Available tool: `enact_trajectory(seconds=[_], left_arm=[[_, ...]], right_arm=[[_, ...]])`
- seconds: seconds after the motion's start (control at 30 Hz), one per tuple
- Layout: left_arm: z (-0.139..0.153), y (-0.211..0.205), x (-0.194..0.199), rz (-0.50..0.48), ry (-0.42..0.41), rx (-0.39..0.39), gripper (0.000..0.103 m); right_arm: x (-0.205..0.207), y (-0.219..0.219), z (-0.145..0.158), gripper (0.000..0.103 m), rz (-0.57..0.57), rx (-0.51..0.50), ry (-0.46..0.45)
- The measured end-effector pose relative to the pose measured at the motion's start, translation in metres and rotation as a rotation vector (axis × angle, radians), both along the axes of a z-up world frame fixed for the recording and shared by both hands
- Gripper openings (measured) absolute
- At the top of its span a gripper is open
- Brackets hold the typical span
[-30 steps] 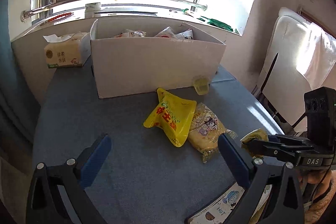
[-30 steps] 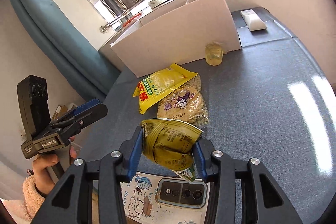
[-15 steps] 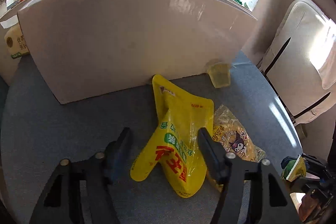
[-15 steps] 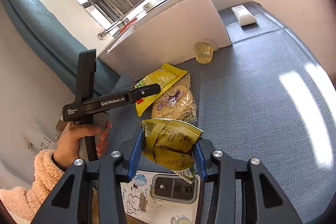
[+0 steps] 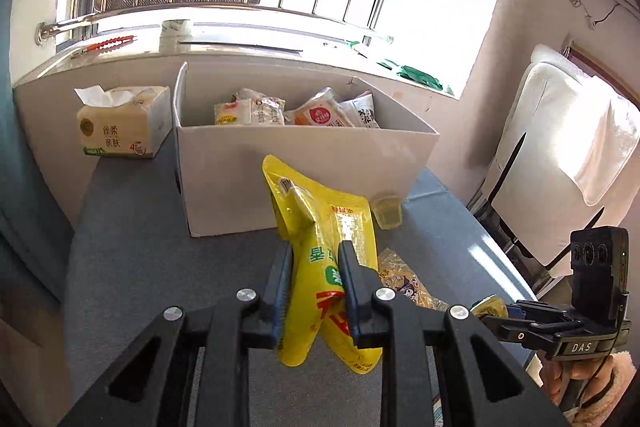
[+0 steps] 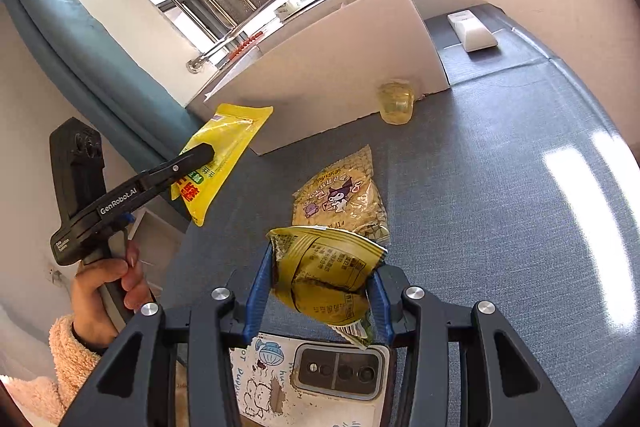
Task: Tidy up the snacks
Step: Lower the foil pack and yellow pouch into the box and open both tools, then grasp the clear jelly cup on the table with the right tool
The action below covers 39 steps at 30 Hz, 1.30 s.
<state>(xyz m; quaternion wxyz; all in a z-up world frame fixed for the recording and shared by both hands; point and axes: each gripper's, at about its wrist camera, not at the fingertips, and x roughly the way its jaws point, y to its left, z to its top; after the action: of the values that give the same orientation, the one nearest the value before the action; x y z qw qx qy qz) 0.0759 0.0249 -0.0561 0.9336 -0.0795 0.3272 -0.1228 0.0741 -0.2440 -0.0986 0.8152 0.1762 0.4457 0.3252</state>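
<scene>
My left gripper is shut on a yellow snack pouch and holds it above the grey table; it also shows in the right wrist view. My right gripper is shut on a crumpled olive-gold snack bag. A clear cartoon-print snack bag lies flat on the table between the grippers. A white cardboard box stands behind it, with several snack packs inside. A small jelly cup rests against the box front.
A tissue pack stands left of the box. A phone with a cartoon case lies near the front edge. A white remote lies at the back right. A white chair stands right of the table.
My left gripper closed on the yellow pouch and lifted it off the table, pulling back and up. My right gripper kept holding the olive-gold bag almost still.
</scene>
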Motion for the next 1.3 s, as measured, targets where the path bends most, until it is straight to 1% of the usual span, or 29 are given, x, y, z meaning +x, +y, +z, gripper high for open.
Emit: enact_trajectory(seconds=[0.03, 0.13, 0.23, 0.3, 0.33, 0.4, 0.47, 0.57, 0.63, 0.67, 0.7, 0.73, 0.77, 0.83, 0.87, 0.9, 1.0, 1.07, 1.2, 1.3], left_arm=[[0.010, 0.005, -0.003, 0.000, -0.020, 0.002, 0.026], [0.035, 0.019, 0.001, 0.024, -0.078, -0.042, 0.026], [0.057, 0.031, 0.017, 0.051, -0.128, -0.065, 0.026], [0.070, 0.036, 0.036, 0.073, -0.167, -0.085, 0.026], [0.074, 0.038, 0.047, 0.080, -0.166, -0.091, 0.026], [0.079, 0.046, 0.072, 0.105, -0.162, -0.126, 0.026], [0.075, 0.053, 0.102, 0.132, -0.136, -0.158, 0.026], [0.066, 0.063, 0.139, 0.170, -0.097, -0.155, 0.026], [0.060, 0.065, 0.157, 0.159, -0.060, -0.161, 0.027], [0.057, 0.066, 0.167, 0.148, -0.042, -0.181, 0.030], [0.054, 0.065, 0.175, 0.133, -0.022, -0.190, 0.052], [0.052, 0.064, 0.182, 0.136, 0.008, -0.180, 0.095], [0.050, 0.063, 0.185, 0.147, 0.019, -0.165, 0.101], [0.051, 0.060, 0.181, 0.130, 0.014, -0.137, 0.103], [0.052, 0.058, 0.176, 0.125, 0.007, -0.122, 0.103], [0.054, 0.057, 0.170, 0.122, -0.006, -0.105, 0.103], [0.061, 0.059, 0.156, 0.116, -0.031, -0.086, 0.103], [0.067, 0.061, 0.146, 0.115, -0.042, -0.085, 0.103], [0.080, 0.062, 0.117, 0.127, -0.083, -0.068, 0.103], [0.078, 0.061, 0.086, 0.114, -0.090, -0.104, 0.103]], right_arm=[[0.004, 0.002, 0.004, 0.048, 0.001, -0.001, -0.006], [0.020, 0.007, 0.024, 0.048, 0.011, 0.014, -0.041], [0.043, 0.016, 0.056, 0.048, 0.023, 0.033, -0.105], [0.062, 0.024, 0.079, 0.048, 0.018, 0.030, -0.150], [0.074, 0.027, 0.087, 0.048, 0.014, 0.030, -0.166], [0.103, 0.034, 0.099, 0.048, 0.015, 0.034, -0.176], [0.132, 0.041, 0.108, 0.048, 0.005, 0.023, -0.182], [0.170, 0.054, 0.115, 0.048, -0.012, -0.015, -0.197], [0.194, 0.063, 0.115, 0.049, -0.011, -0.010, -0.174], [0.203, 0.068, 0.115, 0.050, -0.001, -0.017, -0.157], [0.211, 0.073, 0.114, 0.056, -0.009, -0.034, -0.148], [0.217, 0.075, 0.114, 0.069, -0.025, -0.056, -0.141], [0.222, 0.077, 0.113, 0.102, -0.036, -0.072, -0.122], [0.224, 0.071, 0.111, 0.103, -0.067, -0.042, -0.097], [0.221, 0.067, 0.112, 0.103, -0.068, -0.021, -0.103], [0.218, 0.065, 0.113, 0.103, -0.064, -0.026, -0.121], [0.205, 0.061, 0.118, 0.103, -0.072, -0.098, -0.200], [0.197, 0.058, 0.121, 0.103, -0.084, -0.110, -0.231], [0.179, 0.057, 0.121, 0.103, -0.066, -0.116, -0.256], [0.155, 0.053, 0.120, 0.103, -0.038, -0.106, -0.285]])
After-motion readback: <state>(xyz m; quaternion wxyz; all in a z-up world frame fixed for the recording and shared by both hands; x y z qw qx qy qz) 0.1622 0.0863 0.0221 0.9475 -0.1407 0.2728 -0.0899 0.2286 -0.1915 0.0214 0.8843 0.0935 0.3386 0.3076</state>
